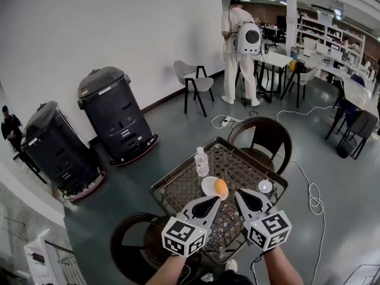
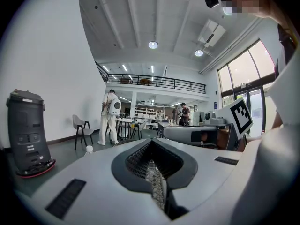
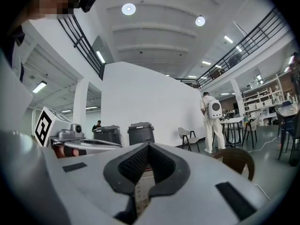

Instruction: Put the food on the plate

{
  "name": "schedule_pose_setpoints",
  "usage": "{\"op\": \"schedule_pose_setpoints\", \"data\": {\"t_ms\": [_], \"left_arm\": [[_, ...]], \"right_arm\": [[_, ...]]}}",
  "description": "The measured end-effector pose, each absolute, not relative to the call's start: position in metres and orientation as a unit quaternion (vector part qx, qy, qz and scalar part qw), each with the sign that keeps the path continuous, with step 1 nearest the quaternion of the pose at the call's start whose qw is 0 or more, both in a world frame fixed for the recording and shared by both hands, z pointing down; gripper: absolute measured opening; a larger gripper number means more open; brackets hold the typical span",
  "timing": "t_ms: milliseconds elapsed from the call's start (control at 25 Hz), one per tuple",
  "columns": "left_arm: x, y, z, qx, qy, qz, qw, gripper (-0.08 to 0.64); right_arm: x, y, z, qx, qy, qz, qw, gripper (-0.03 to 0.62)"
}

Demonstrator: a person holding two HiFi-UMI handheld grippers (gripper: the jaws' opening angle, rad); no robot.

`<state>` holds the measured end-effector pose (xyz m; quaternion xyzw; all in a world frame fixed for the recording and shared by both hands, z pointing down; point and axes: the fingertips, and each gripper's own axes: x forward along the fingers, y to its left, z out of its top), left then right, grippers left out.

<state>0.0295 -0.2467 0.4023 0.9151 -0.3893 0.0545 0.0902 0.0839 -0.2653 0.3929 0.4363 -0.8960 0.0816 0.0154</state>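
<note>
- Your left gripper (image 1: pixel 215 199) has its jaws pressed together with nothing between them. Its own view shows only the woven tabletop (image 1: pixel 178 186) through the seam.
- Your right gripper (image 1: pixel 238 193) is the same, with its jaws together and carrying nothing.
- You hold both grippers side by side above the near corner of the tabletop, tips aimed at the plate. That looks like a rest pose, not a reach, since neither tip touches anything.
- The food (image 1: pixel 221 187), an orange rounded piece, sits on the white plate (image 1: pixel 209 188) near the middle of the tabletop, just beyond your left gripper's tip.
- With the food resting there, the task looks finished. I see no other food on the tabletop left to move.
- The bottle (image 1: pixel 202 161) stands upright toward the far left edge, clear of the plate, so it is not in the way.
- A small white round thing (image 1: pixel 265 187) lies near the right corner, just beside your right gripper. I cannot tell what it is.
</note>
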Motion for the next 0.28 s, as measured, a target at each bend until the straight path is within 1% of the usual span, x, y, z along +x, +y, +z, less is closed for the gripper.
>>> {"op": "schedule_pose_setpoints", "data": {"t_ms": [280], "left_arm": [[0.0318,-0.2448,0.4014,0.915,-0.39,0.055,0.09,0.009]], "right_arm": [[0.0854,-0.2629,0.3929,0.436,-0.896,0.08,0.017,0.003]]}}
